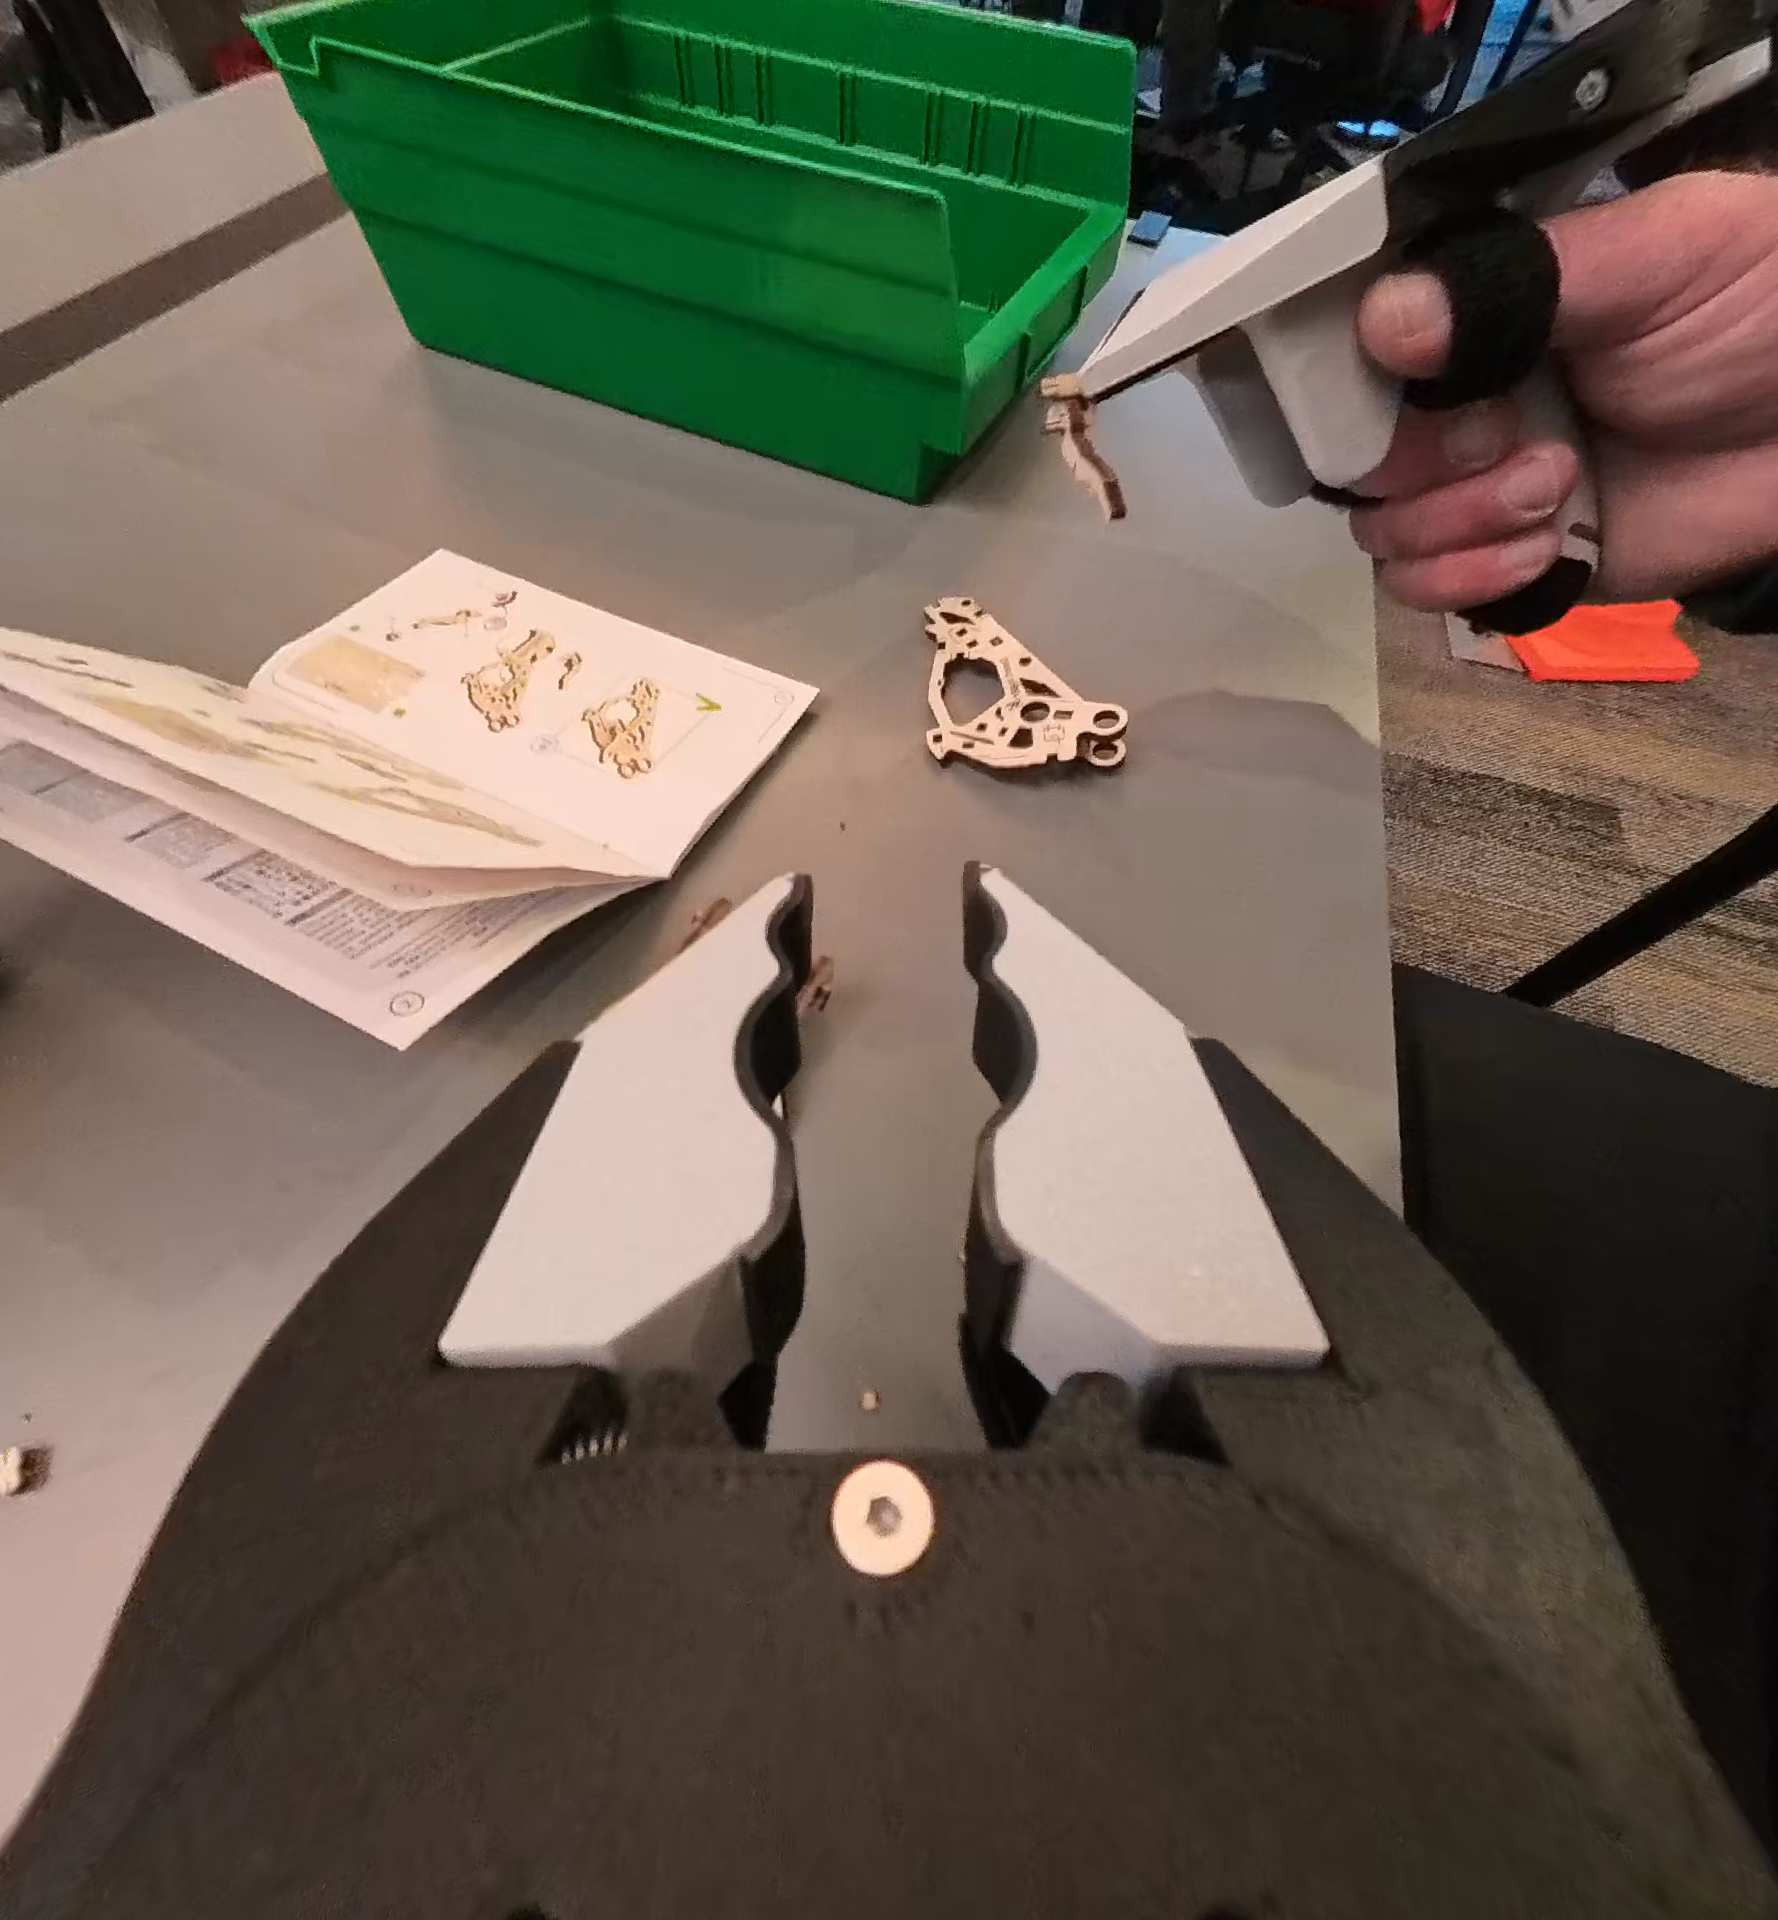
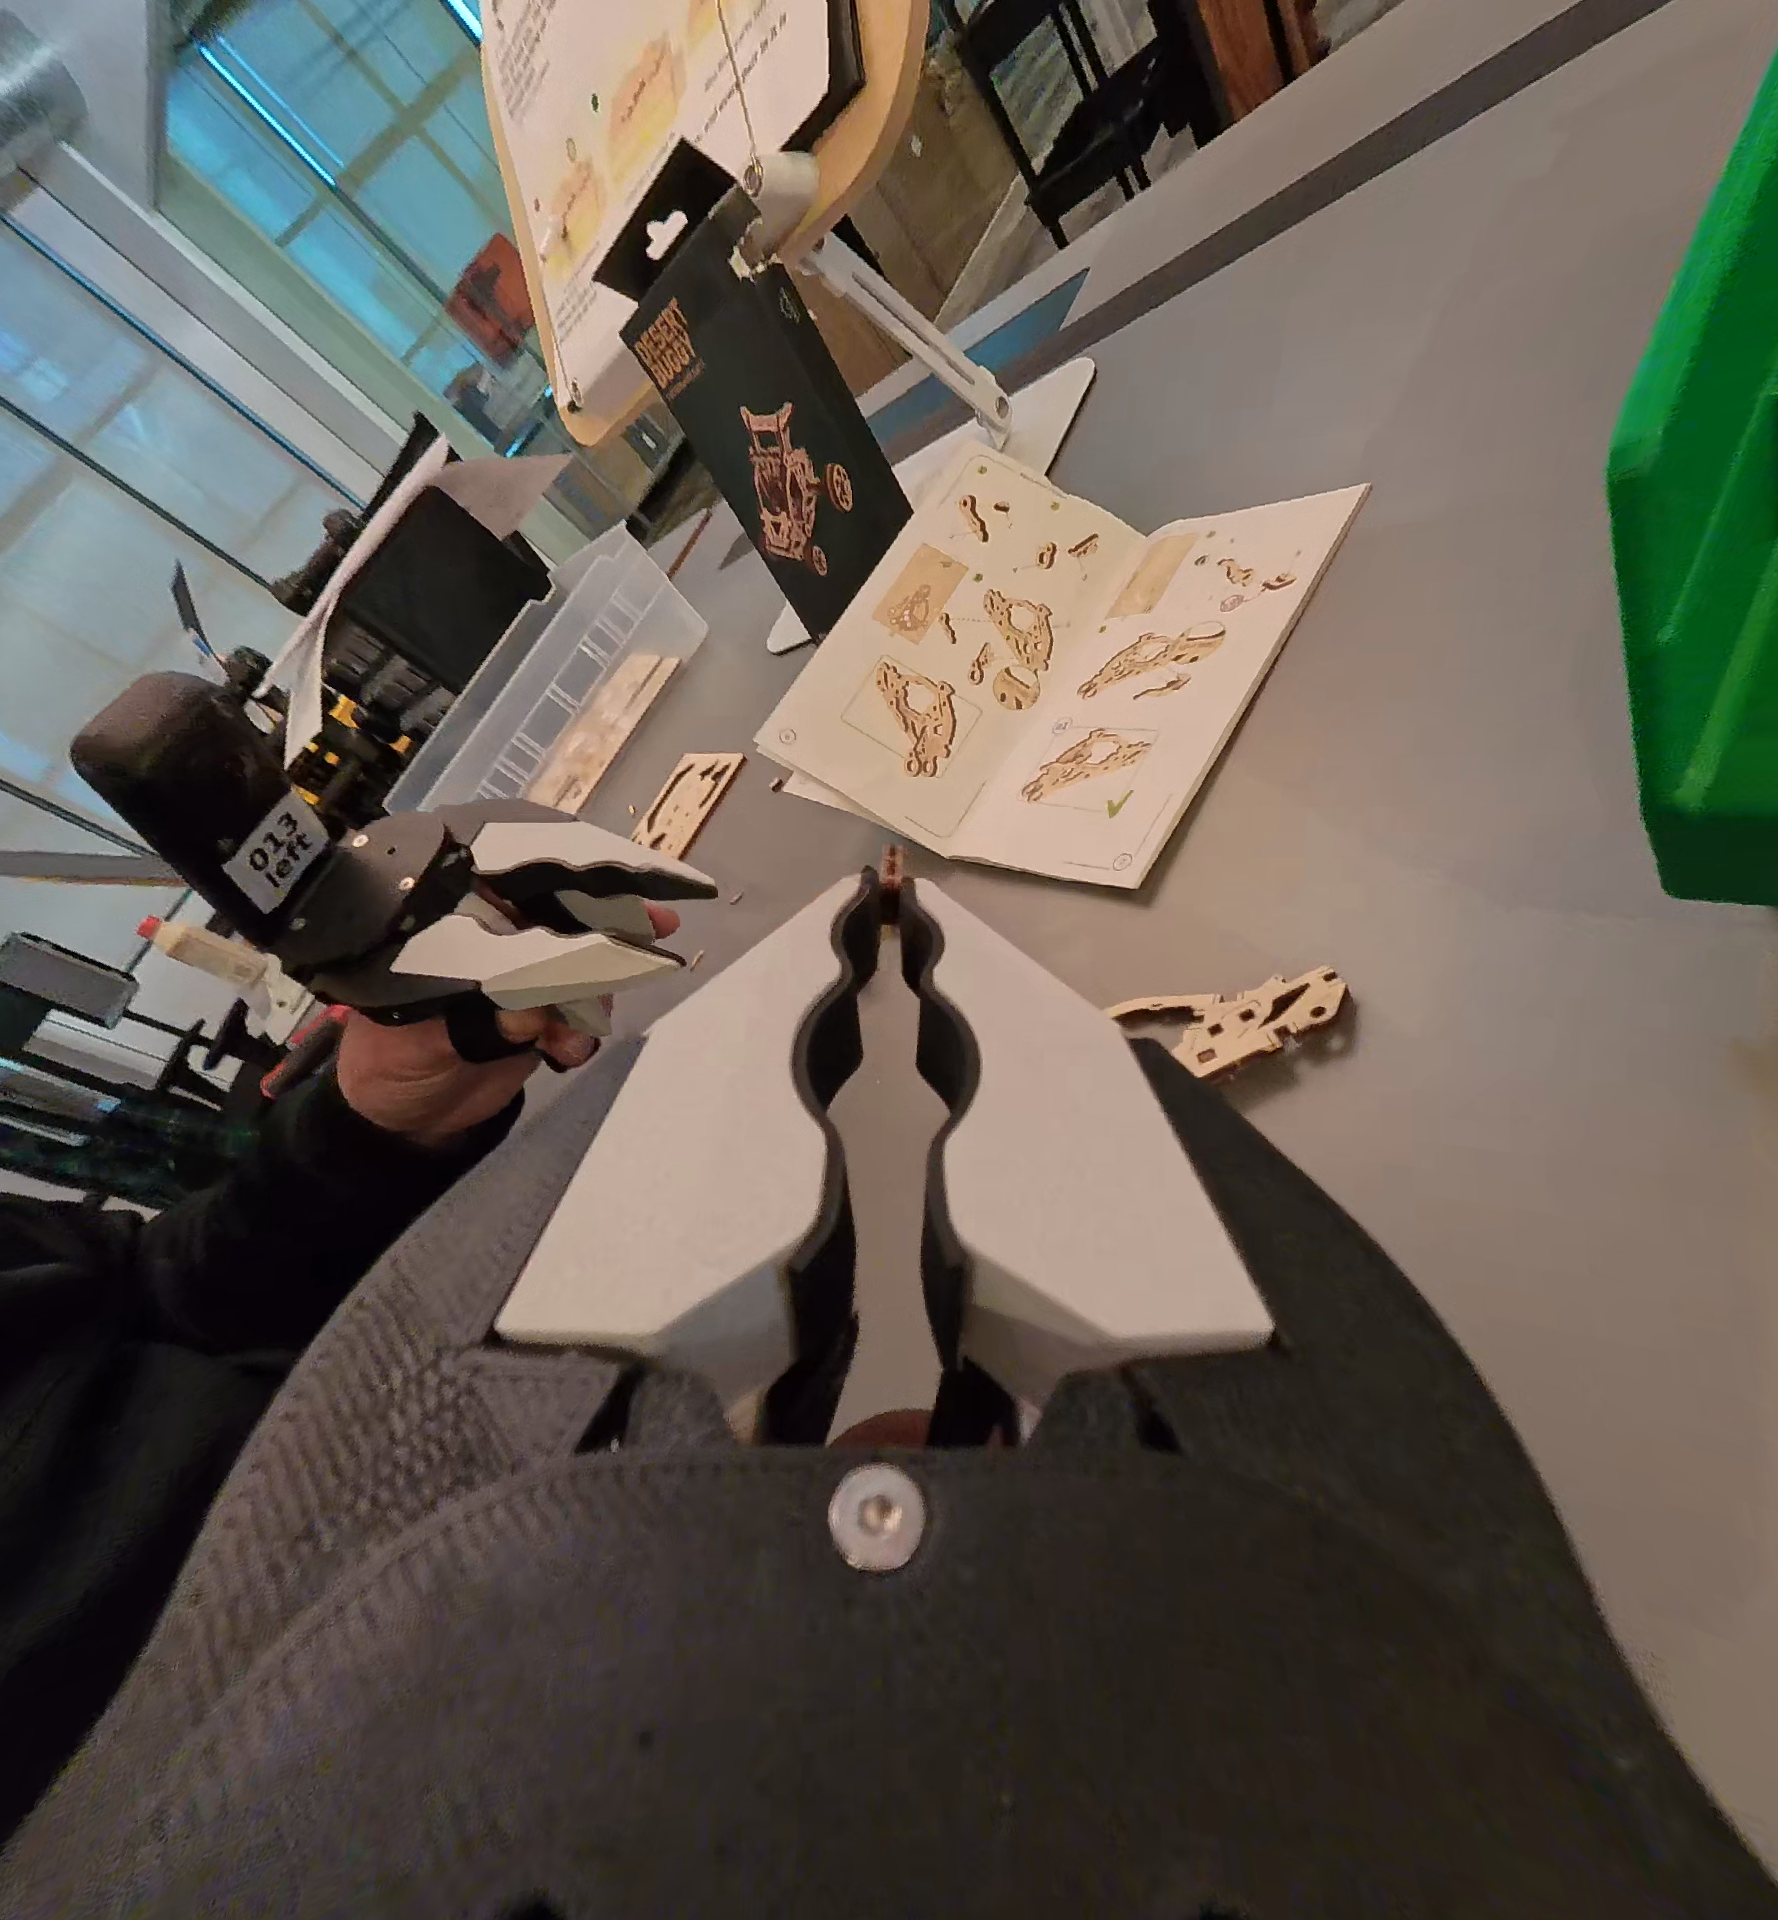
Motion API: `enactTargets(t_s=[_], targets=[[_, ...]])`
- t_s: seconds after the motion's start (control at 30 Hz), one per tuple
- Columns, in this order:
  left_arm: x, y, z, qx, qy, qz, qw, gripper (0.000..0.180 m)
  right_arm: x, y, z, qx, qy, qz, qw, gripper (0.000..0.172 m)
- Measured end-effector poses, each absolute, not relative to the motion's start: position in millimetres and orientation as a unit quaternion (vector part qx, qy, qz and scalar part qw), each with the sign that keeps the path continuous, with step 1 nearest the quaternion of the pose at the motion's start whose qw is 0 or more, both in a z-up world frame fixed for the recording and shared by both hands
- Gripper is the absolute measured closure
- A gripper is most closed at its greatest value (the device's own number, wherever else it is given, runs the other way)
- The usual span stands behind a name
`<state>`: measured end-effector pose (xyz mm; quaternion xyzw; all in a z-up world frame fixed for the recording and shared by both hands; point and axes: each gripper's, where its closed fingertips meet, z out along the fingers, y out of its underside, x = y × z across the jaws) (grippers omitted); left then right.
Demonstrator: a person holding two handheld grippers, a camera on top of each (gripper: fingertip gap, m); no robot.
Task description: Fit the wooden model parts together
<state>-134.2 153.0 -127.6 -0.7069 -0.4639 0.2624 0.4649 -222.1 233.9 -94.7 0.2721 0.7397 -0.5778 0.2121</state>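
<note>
Your right gripper (image 2: 890, 899) is pinching a small curved wooden piece (image 1: 1084, 457) at its tips, hanging clear for fitting. Your left gripper (image 1: 885, 883) is hovering parted and empty, seemingly ready to steady the wooden frame (image 1: 1020, 691) lying flat on the table (image 1: 189, 468).

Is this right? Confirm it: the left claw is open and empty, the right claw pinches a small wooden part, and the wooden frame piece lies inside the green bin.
One error: the wooden frame piece lies on the grey table, outside the green bin, as the left wrist view shows. The rest stands.
</note>
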Motion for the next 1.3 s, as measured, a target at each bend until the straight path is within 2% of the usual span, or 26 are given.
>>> enactTargets(t_s=[1.3], targets=[[-147.4, 169.4, -125.8, -0.717, -0.432, 0.254, 0.484, 0.155, -205.6, 222.3, -90.7, 0.300, 0.670, -0.621, 0.276, 0.171]])
